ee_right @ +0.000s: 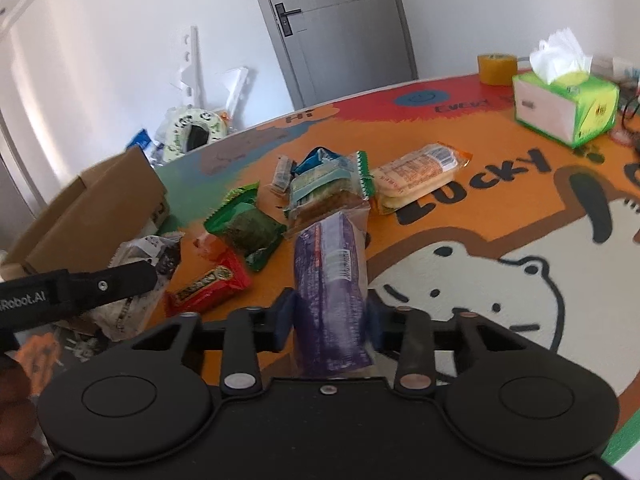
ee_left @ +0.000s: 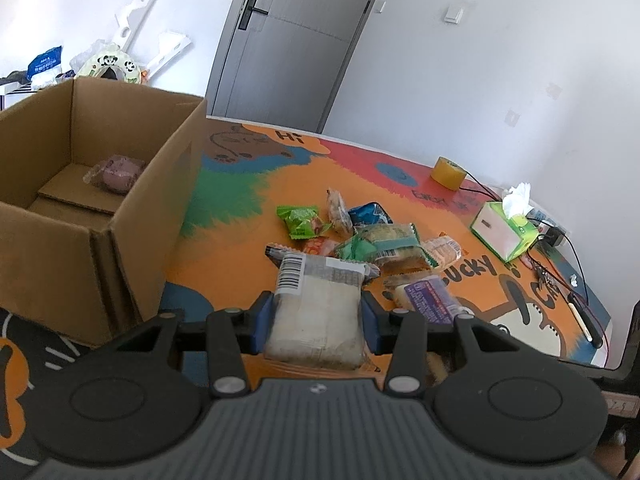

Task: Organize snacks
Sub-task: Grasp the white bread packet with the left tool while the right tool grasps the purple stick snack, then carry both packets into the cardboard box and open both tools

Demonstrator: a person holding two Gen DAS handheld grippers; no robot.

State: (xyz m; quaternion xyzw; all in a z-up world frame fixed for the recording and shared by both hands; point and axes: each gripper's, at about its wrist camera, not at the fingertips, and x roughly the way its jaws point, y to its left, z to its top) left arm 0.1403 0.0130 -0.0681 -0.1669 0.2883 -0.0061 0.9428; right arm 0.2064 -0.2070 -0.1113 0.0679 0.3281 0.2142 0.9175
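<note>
My left gripper point(ee_left: 316, 320) is shut on a clear-wrapped pale snack pack with a barcode point(ee_left: 316, 312), held above the table. The open cardboard box point(ee_left: 120, 216) stands to its left with one purple snack point(ee_left: 116, 172) inside. My right gripper point(ee_right: 330, 320) is shut on a purple-wrapped snack point(ee_right: 332, 280), lifted over the table. A pile of snacks lies on the colourful table mat: a green pack point(ee_right: 244, 228), a red bar point(ee_right: 208, 286), a teal-banded pack point(ee_right: 328, 192) and an orange-ended biscuit pack point(ee_right: 416, 176). The left gripper's body point(ee_right: 80, 288) shows at the left of the right wrist view.
A green tissue box point(ee_left: 504, 232) and a roll of yellow tape point(ee_left: 446, 172) stand at the far right of the table, with cables point(ee_left: 560, 264) near the edge. A grey door point(ee_left: 288, 40) and floor clutter lie behind.
</note>
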